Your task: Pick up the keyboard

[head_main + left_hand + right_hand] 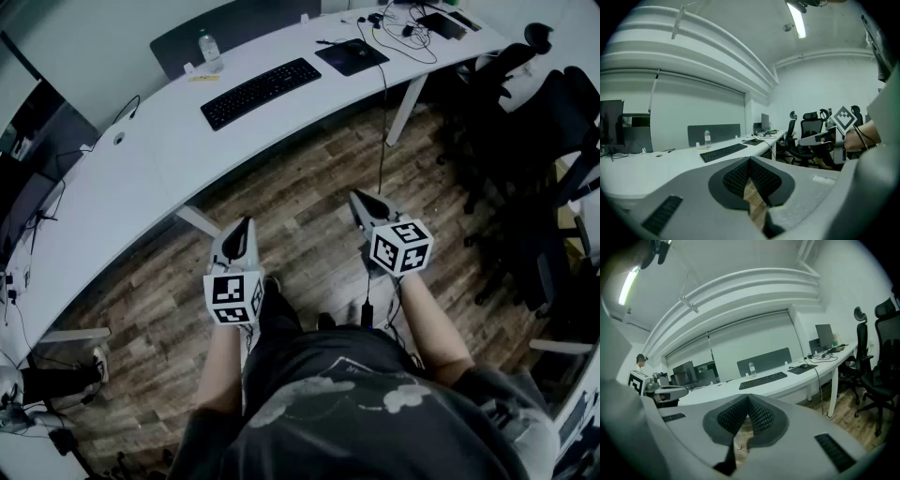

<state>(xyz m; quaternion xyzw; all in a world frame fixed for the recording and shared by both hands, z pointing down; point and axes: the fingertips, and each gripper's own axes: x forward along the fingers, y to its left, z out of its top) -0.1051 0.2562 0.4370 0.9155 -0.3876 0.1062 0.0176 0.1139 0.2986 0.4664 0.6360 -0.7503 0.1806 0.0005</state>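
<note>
A black keyboard [261,92] lies on the long white curved desk [141,178], toward its far side. It also shows in the left gripper view as the keyboard [723,152] and in the right gripper view as the keyboard [762,380]. Both grippers hang over the wooden floor, well short of the desk. My left gripper [246,226] is shut with nothing between its pads. My right gripper [360,200] is likewise shut and empty. Each points roughly level toward the desk.
A water bottle [209,49] and a grey divider panel [225,23] stand behind the keyboard. A black mouse pad [352,56] with cables lies to its right. Black office chairs [525,131] crowd the right side. A desk leg [405,108] stands ahead of the right gripper.
</note>
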